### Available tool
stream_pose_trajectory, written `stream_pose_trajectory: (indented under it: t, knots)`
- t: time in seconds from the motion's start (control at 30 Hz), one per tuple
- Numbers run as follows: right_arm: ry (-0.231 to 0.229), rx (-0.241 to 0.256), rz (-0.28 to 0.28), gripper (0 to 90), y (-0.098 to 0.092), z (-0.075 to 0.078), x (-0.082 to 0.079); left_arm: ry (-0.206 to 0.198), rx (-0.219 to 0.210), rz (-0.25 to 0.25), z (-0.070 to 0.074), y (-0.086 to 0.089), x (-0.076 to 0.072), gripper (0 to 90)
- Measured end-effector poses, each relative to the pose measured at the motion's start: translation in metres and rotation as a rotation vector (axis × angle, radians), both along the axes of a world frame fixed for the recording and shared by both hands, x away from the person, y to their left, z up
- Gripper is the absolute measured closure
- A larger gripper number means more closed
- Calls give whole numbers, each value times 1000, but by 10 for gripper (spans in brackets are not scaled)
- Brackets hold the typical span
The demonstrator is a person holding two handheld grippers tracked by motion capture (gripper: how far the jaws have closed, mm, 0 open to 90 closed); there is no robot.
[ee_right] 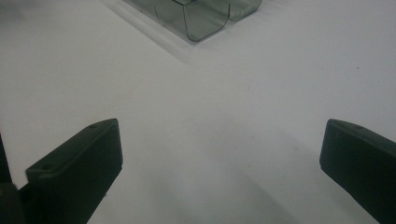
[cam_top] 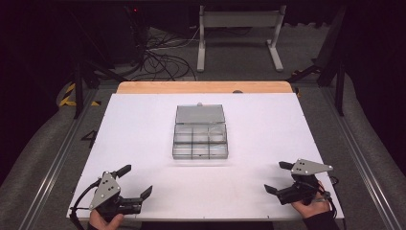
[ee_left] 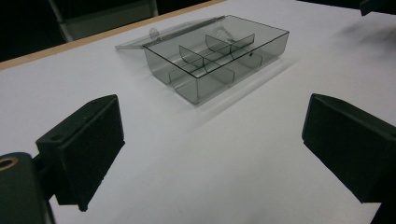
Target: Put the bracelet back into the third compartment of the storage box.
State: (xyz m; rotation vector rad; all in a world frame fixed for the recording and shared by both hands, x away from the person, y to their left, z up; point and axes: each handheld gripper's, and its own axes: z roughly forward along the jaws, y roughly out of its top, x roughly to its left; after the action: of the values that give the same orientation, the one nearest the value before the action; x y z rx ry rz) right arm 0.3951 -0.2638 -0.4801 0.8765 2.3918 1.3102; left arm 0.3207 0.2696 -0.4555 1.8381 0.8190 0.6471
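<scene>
— On the white table (cam_top: 143, 143), what is that thing in the middle?

— At the table's centre sits a clear organizer box (cam_top: 200, 141), smoky grey plastic, thin-walled, rectangular with rounded corners. Its flat lid (cam_top: 199, 114) is swung open and lies back on the table behind the box, toward the wooden edge strip (cam_top: 204, 87).

— Anything in the box?

— Thin partitions split it into a grid of small compartments. From the left gripper view (ee_left: 217, 58) you can see through the walls to the bottom, and every compartment I can see holds nothing. The partitions have curved upper edges; the plastic is glossy, while the table is matte and smooth.

— Where are the grippers relative to the box?

— Both are well apart from it, near the table's front edge. The left gripper (cam_top: 135, 182) is in front of the box and off to its left side, held by a hand (cam_top: 103, 221); it has black blocky jaws and a grey three-cornered plate on top. Its jaws stand spread wide with only bare table between them, and they point toward the box.

— And the other?

— The right gripper (cam_top: 278, 177) is in front of the box and off to its right, held by the other hand (cam_top: 313, 207). Its jaws are also spread wide, gripping nothing. In the right gripper view, a rounded near corner of the box (ee_right: 196, 16) sits at the top, well beyond the jaws.
</scene>
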Motion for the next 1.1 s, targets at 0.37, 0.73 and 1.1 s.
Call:
stream_pose_trajectory:
  t: [0.37,0.73,1.1]
  knots:
    - [65,-34,5,0,1,-4,1,5,0,3,-1,0,1,62]
    - [5,-39,-3,0,3,0,-2,-4,5,6,-1,1,1,59]
    - [-5,-42,1,0,4,1,-4,-13,6,11,-1,1,0,57]
